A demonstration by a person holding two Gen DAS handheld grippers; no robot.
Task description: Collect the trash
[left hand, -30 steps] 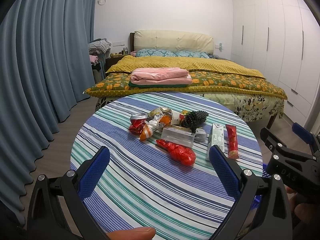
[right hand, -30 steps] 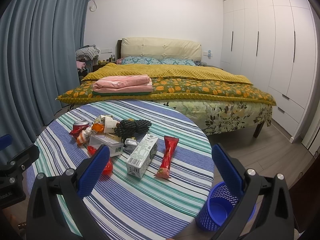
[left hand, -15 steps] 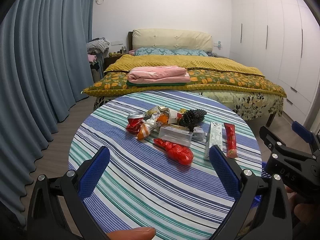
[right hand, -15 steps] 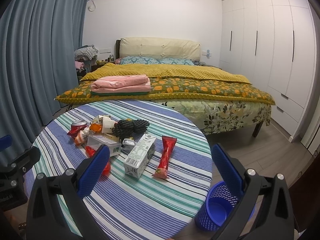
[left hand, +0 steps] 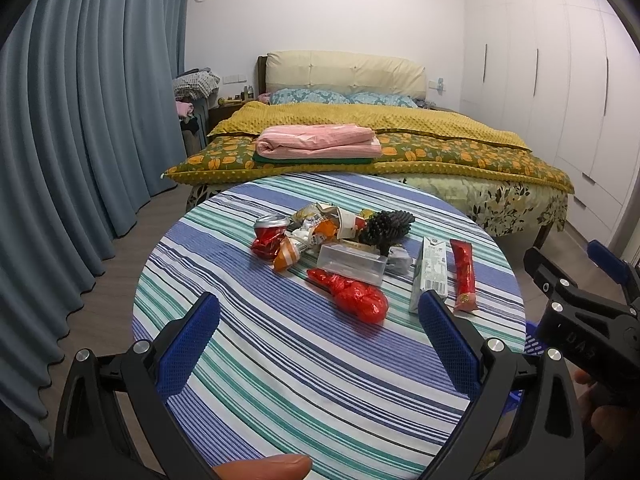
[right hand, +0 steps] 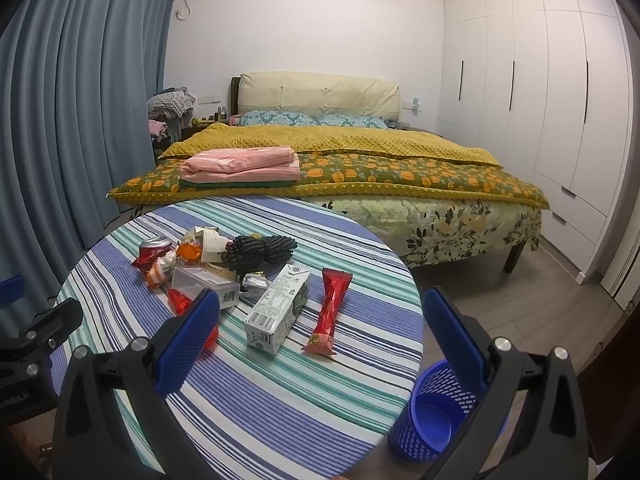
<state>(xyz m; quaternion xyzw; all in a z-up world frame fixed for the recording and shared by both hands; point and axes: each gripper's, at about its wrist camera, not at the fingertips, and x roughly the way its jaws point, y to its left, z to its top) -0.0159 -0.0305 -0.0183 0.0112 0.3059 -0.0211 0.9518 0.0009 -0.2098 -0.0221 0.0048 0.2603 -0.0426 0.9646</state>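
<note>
Striped round worktop [left hand: 280, 360]: trash heap at centre, comprising crushed red can [left hand: 269, 236], clear plastic box [left hand: 352, 264], red foil wrapper [left hand: 356, 296], milk carton [right hand: 278, 308], red snack stick [right hand: 330, 312]. Blue mesh bin [right hand: 436, 412] on floor beside worktop. Left gripper [left hand: 318, 340] and right gripper [right hand: 320, 340]: fingers apart, holding nothing, short of the heap.

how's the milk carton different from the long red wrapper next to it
The carton is a white boxy block with printed text and a barcode; the wrapper is a flat, narrow red packet. The carton stands taller off the cloth, while the wrapper lies nearly flush. The wrapper sits nearer the bin. Both lie lengthwise, side by side on the striped table, untouched.
</note>
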